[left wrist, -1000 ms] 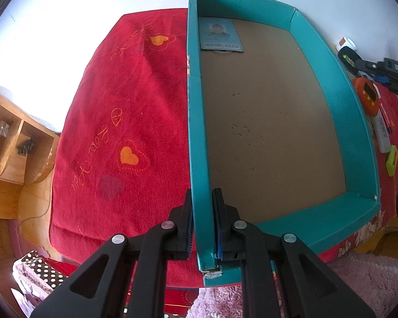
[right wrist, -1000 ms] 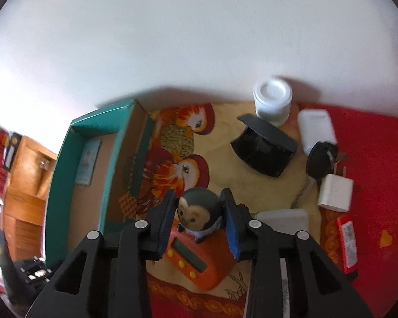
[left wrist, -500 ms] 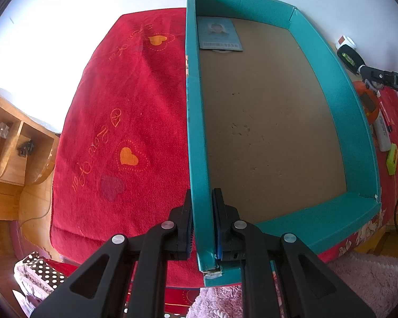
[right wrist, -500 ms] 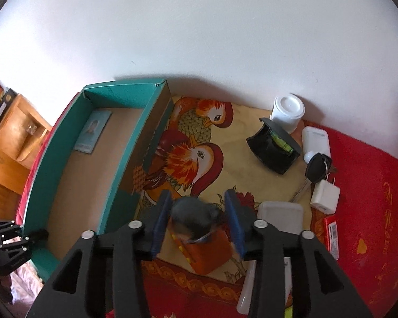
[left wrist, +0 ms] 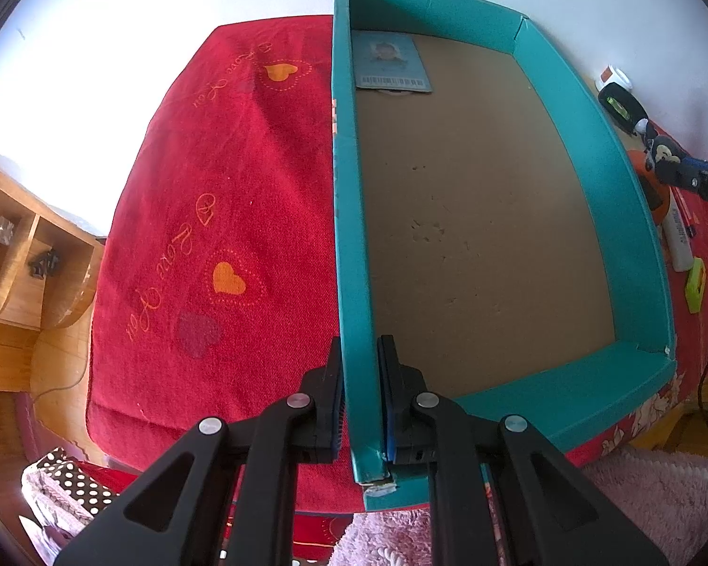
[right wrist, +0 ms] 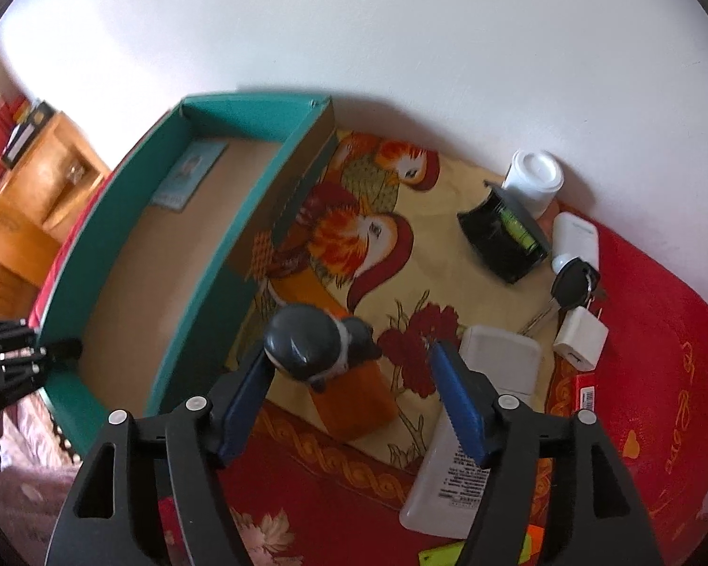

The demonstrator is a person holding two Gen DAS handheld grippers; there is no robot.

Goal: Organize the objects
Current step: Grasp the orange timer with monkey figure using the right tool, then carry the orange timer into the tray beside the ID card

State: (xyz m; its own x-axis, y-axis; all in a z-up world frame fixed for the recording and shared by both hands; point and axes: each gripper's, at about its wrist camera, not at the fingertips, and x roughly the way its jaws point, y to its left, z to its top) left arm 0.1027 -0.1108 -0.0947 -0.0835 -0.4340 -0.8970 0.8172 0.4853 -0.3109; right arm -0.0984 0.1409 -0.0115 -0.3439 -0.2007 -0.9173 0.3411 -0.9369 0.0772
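Penguin-shaped timer [right wrist: 323,358] stands on the patterned cloth [right wrist: 410,283] just beside the teal box [left wrist: 354,283], between the right gripper's [right wrist: 349,396] opening jaws, while the left gripper [left wrist: 359,396] clamps the box wall; likely regrasping next.

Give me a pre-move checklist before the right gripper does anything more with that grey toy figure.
1. Left gripper clamped on the teal box wall: ok.
2. Box floor free for more items, only an ID card at the far end: ok.
3. Right gripper holding the grey toy figure: not ok; its fingers are opening, one pad clear of it.
4. Figure stable on the orange timer: cannot tell.
5. Figure inside the box: not ok; it is beside it.
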